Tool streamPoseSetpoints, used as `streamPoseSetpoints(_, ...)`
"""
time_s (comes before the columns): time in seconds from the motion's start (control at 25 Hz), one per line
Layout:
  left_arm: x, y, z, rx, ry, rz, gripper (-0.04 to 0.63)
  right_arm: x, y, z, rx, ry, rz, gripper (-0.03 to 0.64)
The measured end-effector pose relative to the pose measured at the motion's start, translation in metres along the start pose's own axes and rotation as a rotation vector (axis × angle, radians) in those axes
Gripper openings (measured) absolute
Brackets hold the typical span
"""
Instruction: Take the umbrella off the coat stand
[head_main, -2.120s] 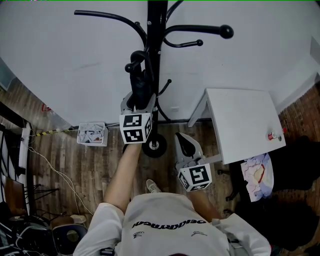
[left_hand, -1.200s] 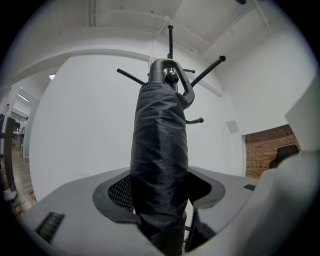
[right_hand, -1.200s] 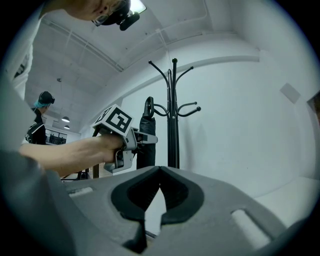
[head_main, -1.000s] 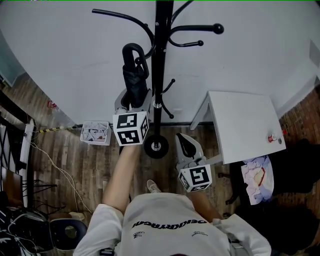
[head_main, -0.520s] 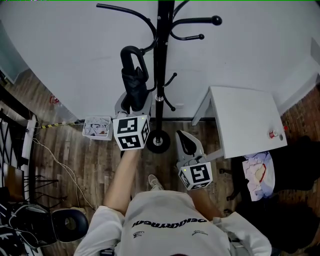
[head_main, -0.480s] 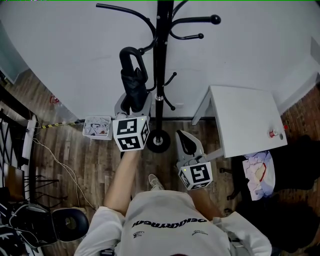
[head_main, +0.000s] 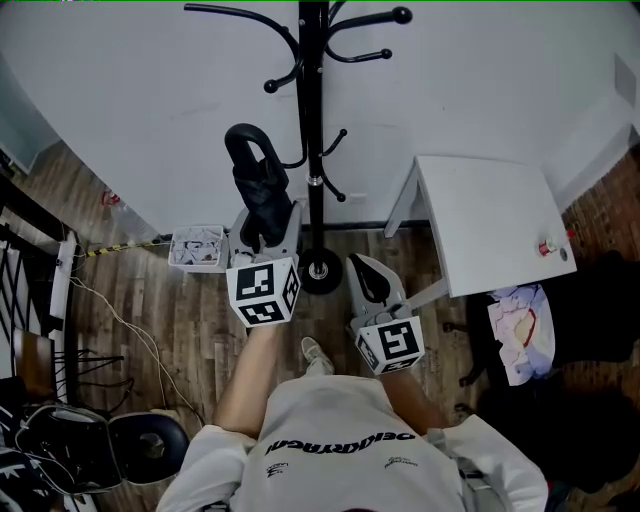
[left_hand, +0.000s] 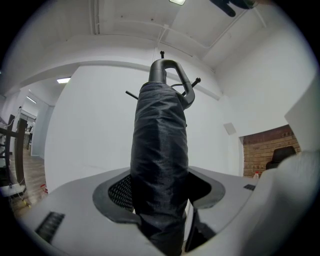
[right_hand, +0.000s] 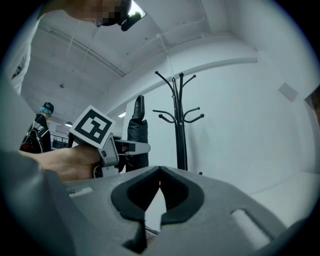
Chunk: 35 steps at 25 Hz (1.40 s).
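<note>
A: At head view's centre, left gripper (head_main: 262, 222) grasps the folded umbrella (head_main: 258, 185), upright, just left of the coat stand (head_main: 313, 120) and clear of its hooks. Right gripper (head_main: 366, 280) hangs nearby, apart.
B: Left gripper view?
A: Jaws clamped on black umbrella fabric.
B: Right gripper view?
A: Jaws pressed together, nothing between.

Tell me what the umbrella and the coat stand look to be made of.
The umbrella looks like thin black synthetic fabric, probably nylon or polyester: it creases with a soft sheen. Its hooked handle is smooth and matte, likely plastic or rubber. The coat stand seems painted metal: slim black curved arms with ball tips.
</note>
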<state>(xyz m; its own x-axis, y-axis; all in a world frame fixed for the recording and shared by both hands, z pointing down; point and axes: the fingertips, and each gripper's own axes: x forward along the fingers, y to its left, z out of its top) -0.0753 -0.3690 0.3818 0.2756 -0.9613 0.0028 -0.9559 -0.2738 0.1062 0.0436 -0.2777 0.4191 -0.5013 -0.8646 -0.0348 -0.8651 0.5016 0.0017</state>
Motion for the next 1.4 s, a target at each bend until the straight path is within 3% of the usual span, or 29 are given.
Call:
streamPoseSetpoints(0.4,-0.051,-0.031,-0.018,-0.011,0.007,-0.021,0.267,-0.034,0.009,0.006,0.001,-0.018,-0.008,-0.002)
streamPoseSetpoints(0.88,-0.090,-0.054,-0.038,-0.009,0.000,0.015,0.267,-0.064,0.007,0.007,0.020,-0.025,-0.013,-0.002)
streamPoseSetpoints(1.4,-0.117,-0.067,-0.059,-0.007,0.001,0.011,0.265,-0.070,0.010,0.005,0.016,-0.020,-0.023,-0.002)
